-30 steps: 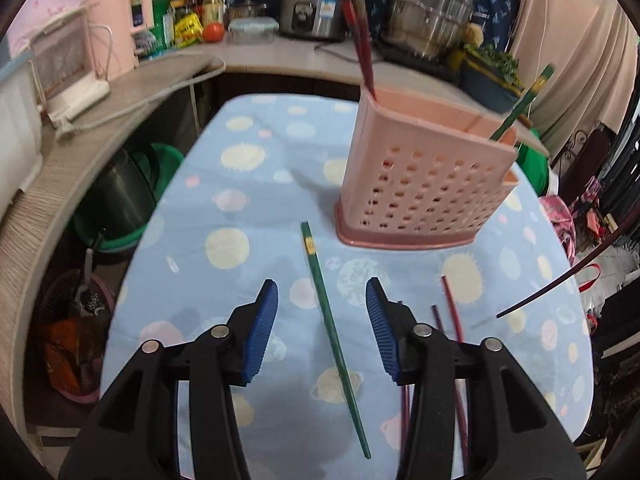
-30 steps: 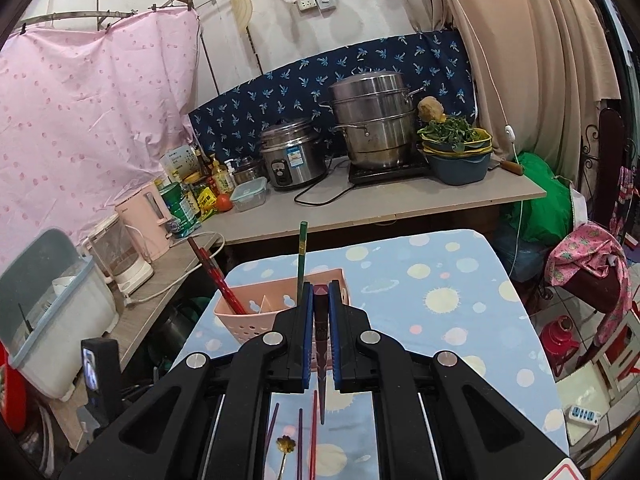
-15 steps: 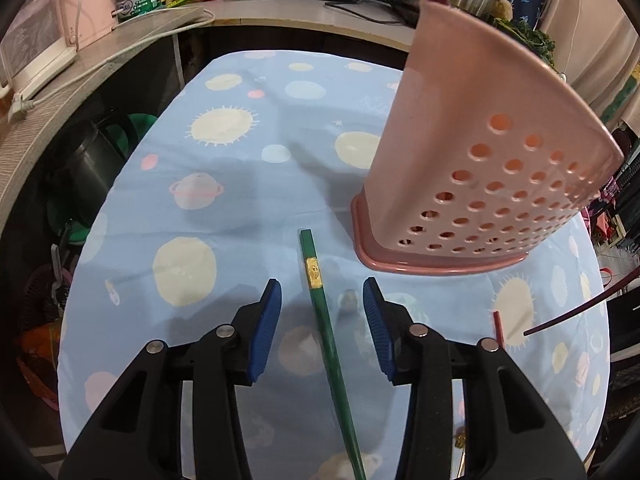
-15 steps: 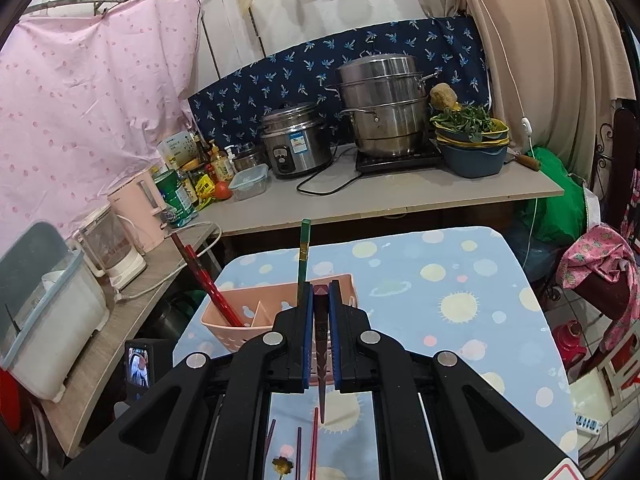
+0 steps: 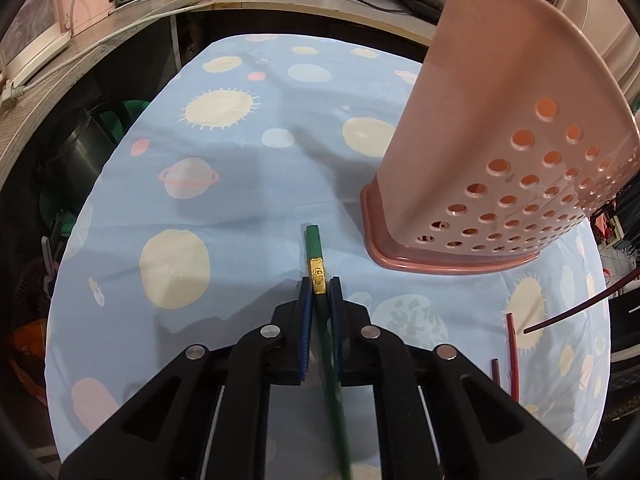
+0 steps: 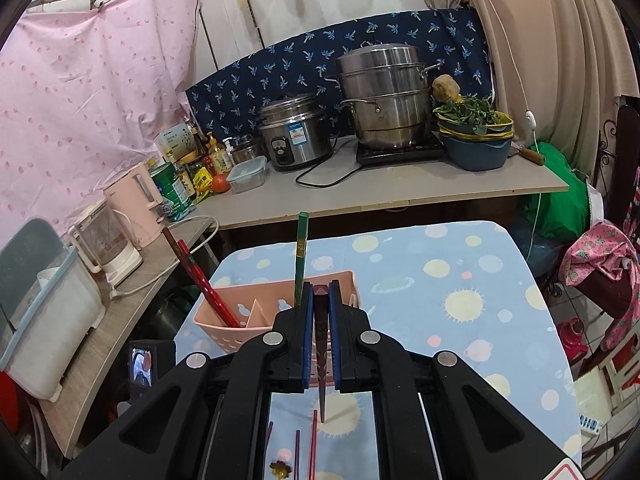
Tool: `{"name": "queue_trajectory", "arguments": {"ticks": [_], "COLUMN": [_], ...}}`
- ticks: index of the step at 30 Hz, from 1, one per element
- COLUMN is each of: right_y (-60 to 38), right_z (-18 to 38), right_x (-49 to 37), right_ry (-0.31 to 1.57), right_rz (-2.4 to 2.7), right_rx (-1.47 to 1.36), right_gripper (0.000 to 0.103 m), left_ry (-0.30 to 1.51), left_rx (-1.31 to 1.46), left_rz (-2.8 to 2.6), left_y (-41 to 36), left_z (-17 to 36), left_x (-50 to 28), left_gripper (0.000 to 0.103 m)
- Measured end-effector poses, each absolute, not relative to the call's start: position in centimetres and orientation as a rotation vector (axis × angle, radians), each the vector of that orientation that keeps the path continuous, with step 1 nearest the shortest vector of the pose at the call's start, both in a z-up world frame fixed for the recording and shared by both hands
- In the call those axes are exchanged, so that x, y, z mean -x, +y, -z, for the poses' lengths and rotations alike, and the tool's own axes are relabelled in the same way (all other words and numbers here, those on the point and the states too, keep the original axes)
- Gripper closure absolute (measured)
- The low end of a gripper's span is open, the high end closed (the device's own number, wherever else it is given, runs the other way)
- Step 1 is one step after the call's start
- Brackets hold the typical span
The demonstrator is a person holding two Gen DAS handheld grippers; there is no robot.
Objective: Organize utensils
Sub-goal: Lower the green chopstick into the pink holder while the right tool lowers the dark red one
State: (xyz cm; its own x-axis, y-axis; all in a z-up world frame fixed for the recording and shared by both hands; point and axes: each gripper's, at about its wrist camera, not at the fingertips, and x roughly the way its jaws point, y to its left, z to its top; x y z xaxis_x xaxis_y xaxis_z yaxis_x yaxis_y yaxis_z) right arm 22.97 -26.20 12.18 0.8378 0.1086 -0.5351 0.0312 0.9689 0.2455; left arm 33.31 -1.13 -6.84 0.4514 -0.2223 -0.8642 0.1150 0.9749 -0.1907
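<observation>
A home kitchen: at 12 o'clock a rice cooker [image 6: 295,132] and stacked steel steamer pot [image 6: 382,94] stand on the table [image 6: 400,196], a pink kettle [image 6: 134,208] at 9 o'clock.

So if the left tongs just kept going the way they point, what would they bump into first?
Probably the blue patterned tablecloth just ahead: the left tongs, shut on the green chopstick, tilt steeply down at it. The pink utensil basket stands off to the right, likely outside that line, though depth is unclear.
</observation>
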Motion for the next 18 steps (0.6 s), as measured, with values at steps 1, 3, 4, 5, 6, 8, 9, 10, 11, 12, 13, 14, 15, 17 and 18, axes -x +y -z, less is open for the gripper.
{"name": "queue_trajectory", "arguments": {"ticks": [1,3,4,5,6,8,9,10,11,12,13,14,15,17,18], "right_y": [-26.2,-26.1,-26.1,-26.0,-26.0,-26.1,-26.1,-26.2,-26.2,-26.3,-26.4,-26.4,-26.5,-26.7,-26.7], "right_z": [-12.2,-12.2,-12.2,-12.2,-12.3,-12.5,-12.6,-12.8,-13.0,-13.2,-13.4,-13.6,-13.8,-14.5,-14.8], "right_x": [-22.8,-22.3,-22.1,-21.7,-21.4,-20.7,-20.4,-20.0,-19.7,-19.4,-19.0,-18.7,-18.4,-18.0,-17.8], "right_ry": [0.580,0.582,0.583,0.582,0.582,0.578,0.575,0.572,0.568,0.565,0.560,0.556,0.552,0.542,0.535], "right_rz": [-0.042,-0.043,-0.042,-0.041,-0.040,-0.038,-0.036,-0.034,-0.033,-0.032,-0.032,-0.033,-0.038,-0.049,-0.055], "right_rx": [-0.251,-0.252,-0.252,-0.252,-0.253,-0.256,-0.257,-0.259,-0.261,-0.262,-0.263,-0.266,-0.271,-0.281,-0.285], "right_gripper": [0.096,0.096,0.096,0.096,0.096,0.096,0.096,0.096,0.096,0.096,0.096,0.096,0.096,0.096,0.096], "left_ry": [1.081,1.072,1.065,1.060,1.051,1.032,1.018,1.003,0.986,0.966,0.947,0.928,0.903,0.856,0.825], "left_rx": [0.112,0.117,0.119,0.122,0.127,0.133,0.138,0.143,0.147,0.148,0.149,0.149,0.151,0.158,0.165], "left_rz": [0.209,0.208,0.209,0.210,0.214,0.217,0.221,0.225,0.229,0.233,0.237,0.240,0.245,0.252,0.259], "left_y": [-1.1,-0.9,-0.8,-0.8,-0.6,-0.5,-0.3,-0.1,0.1,0.3,0.5,0.6,0.9,1.2,1.4], "left_z": [6.7,6.2,5.8,5.5,4.8,3.7,2.9,2.0,1.1,0.0,-1.0,-2.0,-3.4,-5.8,-7.3], "left_x": [-33.1,-32.5,-32.2,-31.9,-31.4,-30.4,-29.8,-29.2,-28.7,-27.9,-27.4,-26.7,-26.1,-25.1,-24.6], "left_gripper": [0.096,0.096,0.096,0.096,0.096,0.096,0.096,0.096,0.096,0.096,0.096,0.096,0.096,0.096,0.096]}}
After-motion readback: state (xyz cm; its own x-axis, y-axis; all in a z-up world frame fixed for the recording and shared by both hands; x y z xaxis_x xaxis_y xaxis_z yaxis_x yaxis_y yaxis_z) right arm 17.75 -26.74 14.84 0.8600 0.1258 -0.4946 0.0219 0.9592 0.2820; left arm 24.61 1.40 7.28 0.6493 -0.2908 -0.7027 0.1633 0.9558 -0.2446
